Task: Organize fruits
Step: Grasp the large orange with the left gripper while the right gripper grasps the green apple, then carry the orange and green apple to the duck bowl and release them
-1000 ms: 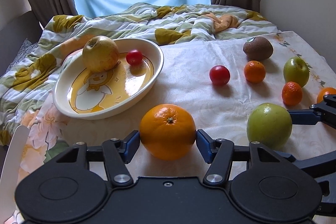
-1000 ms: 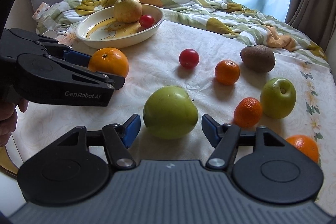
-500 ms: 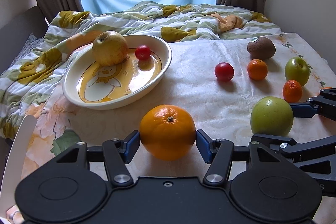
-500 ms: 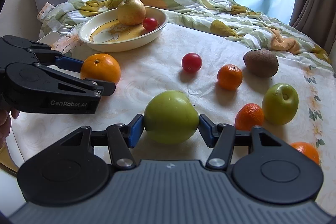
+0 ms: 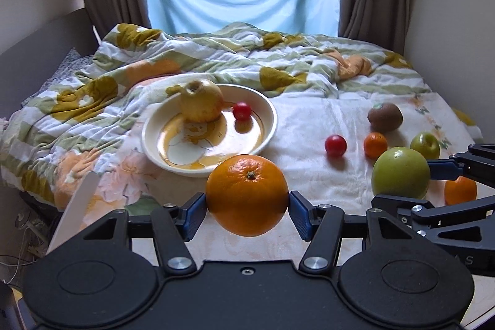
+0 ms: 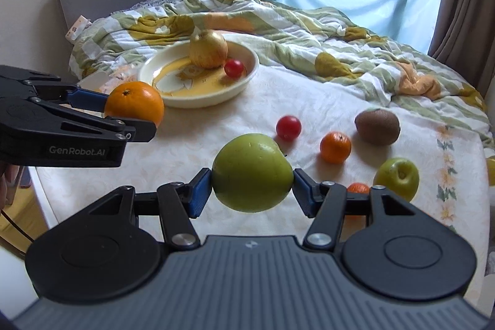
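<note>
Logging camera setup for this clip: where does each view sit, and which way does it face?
Left wrist: on the left gripper, facing the bowl and window; holds the orange; right gripper at right edge.
Right wrist: on the right gripper, holding the green apple; left gripper at left.
Shared: bowl, both held fruits, kiwi.

Both fruits are off the surface now: the left claw (image 5: 247, 214) carries the orange (image 5: 247, 195) up in the air, where a second ago it sat down low. The right claw (image 6: 252, 194), open around the big green apple (image 6: 252, 172) before, now pinches it and holds it raised too.
</note>
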Tool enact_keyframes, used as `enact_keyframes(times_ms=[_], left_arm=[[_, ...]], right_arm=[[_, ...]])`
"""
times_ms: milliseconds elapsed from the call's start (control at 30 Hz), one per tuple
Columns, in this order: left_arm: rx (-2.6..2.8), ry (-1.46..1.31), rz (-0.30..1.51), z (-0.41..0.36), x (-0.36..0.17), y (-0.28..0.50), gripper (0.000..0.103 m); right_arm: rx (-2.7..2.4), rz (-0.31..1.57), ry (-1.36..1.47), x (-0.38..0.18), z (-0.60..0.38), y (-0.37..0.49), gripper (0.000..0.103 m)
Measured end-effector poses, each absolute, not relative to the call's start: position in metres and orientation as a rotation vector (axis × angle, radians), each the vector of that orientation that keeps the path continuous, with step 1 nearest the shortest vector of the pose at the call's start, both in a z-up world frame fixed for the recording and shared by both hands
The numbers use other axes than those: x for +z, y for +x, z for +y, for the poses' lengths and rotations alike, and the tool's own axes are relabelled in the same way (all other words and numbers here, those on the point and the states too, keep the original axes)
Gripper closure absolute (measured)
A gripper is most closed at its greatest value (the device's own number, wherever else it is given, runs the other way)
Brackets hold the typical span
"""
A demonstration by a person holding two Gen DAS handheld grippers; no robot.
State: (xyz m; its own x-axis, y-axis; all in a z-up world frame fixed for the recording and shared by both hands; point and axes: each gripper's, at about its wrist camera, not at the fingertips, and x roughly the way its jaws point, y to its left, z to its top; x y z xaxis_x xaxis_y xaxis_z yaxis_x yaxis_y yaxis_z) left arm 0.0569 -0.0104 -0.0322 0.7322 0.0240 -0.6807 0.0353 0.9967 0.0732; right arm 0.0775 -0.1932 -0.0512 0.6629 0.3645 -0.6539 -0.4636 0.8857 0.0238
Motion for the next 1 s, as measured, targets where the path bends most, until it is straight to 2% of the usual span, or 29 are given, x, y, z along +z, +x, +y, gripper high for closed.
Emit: enact_keyframes(times_ms=[433,700,1000], left_arm=[[0.028,0.038,0.691,0.049,0.013,0.071,0.041],[-0.018,0.038,0.737,0.088,0.012,0.108,0.041],[-0.123,0.093,0.786,0.117,-0.008,0.167,0.041]], right_arm=[[0.451,0.669,-0.098,0.001,-0.162,0.089,0.031],[0.39,0.661,-0.065,0.02,-0.122,0.116,0.031],[0.28,0.713,0.0,0.01,-0.08,0.154,0.031]])
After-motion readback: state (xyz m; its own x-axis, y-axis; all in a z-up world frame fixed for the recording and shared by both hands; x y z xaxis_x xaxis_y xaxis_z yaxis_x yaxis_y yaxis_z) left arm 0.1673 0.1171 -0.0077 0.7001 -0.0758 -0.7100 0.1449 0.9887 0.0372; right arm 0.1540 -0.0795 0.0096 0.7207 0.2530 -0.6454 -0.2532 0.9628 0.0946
